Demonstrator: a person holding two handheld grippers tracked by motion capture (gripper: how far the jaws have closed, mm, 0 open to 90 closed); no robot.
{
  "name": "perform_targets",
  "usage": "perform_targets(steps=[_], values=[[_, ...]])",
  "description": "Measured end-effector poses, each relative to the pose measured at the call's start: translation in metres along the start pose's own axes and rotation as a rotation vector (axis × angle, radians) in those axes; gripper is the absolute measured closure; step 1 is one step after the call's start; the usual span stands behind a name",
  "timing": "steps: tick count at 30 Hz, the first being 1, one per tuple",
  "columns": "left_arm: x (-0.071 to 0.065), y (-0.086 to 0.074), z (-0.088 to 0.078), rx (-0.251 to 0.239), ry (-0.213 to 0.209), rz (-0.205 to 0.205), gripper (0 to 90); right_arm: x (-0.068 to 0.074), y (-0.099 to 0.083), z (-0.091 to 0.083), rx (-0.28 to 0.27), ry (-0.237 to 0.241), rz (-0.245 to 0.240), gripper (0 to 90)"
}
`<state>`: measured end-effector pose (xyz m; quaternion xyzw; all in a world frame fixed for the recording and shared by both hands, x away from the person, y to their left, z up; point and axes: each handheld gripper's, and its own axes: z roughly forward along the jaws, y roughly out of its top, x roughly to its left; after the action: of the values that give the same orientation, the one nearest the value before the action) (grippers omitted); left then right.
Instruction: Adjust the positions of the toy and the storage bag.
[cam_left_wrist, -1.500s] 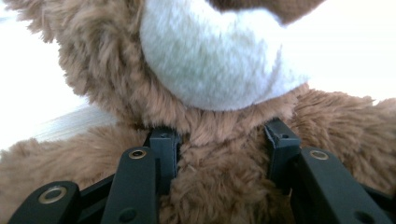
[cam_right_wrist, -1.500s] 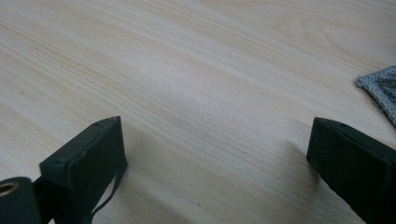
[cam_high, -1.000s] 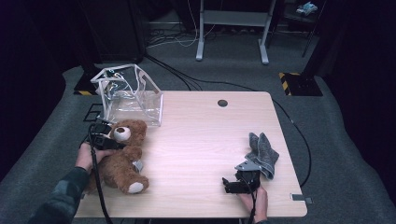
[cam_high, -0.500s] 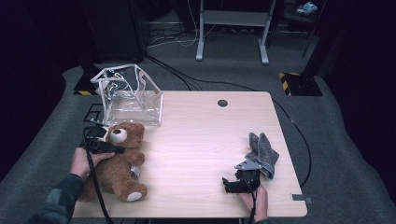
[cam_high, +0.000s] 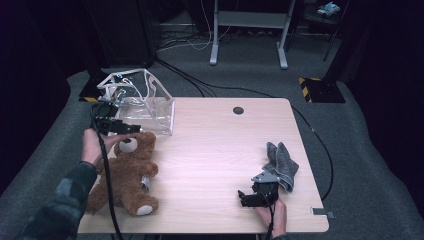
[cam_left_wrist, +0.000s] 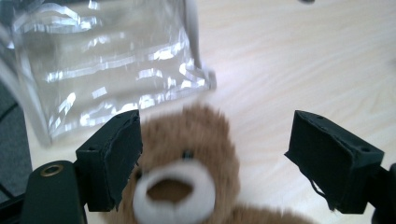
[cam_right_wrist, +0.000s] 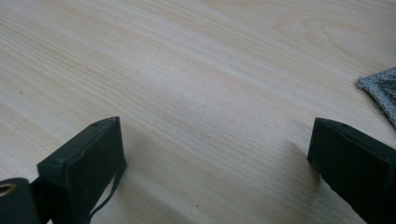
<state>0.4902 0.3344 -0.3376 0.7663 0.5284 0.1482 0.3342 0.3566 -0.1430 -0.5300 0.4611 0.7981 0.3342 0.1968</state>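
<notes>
Hovering my left hand-held gripper (cam_high: 131, 129) over the teddy bear's (cam_high: 125, 172) head, I am keeping its jaws wide, one on each side of the face. My left gripper view is showing the bear's muzzle (cam_left_wrist: 175, 196) and the clear plastic bag (cam_left_wrist: 107, 60) just beyond it, which from above is sitting at the worktop's (cam_high: 215, 145) far left corner. My right hand-held gripper (cam_high: 245, 198) is resting wide open over bare wood, beside the grey cloth (cam_high: 280, 161).
</notes>
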Motion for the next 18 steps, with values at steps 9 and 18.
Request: perform_targets(steps=[9, 18], values=[[-0.009, 0.056, 0.02, -0.063, 0.016, 0.031, 16.9, 0.0, 0.0, 0.0, -0.007, -0.001, -0.007, 3.4], [0.001, 0.071, 0.047, -0.041, 0.037, 0.0, 11.6, 0.0, 0.0, 0.0, -0.01, 0.003, -0.007, 3.8]])
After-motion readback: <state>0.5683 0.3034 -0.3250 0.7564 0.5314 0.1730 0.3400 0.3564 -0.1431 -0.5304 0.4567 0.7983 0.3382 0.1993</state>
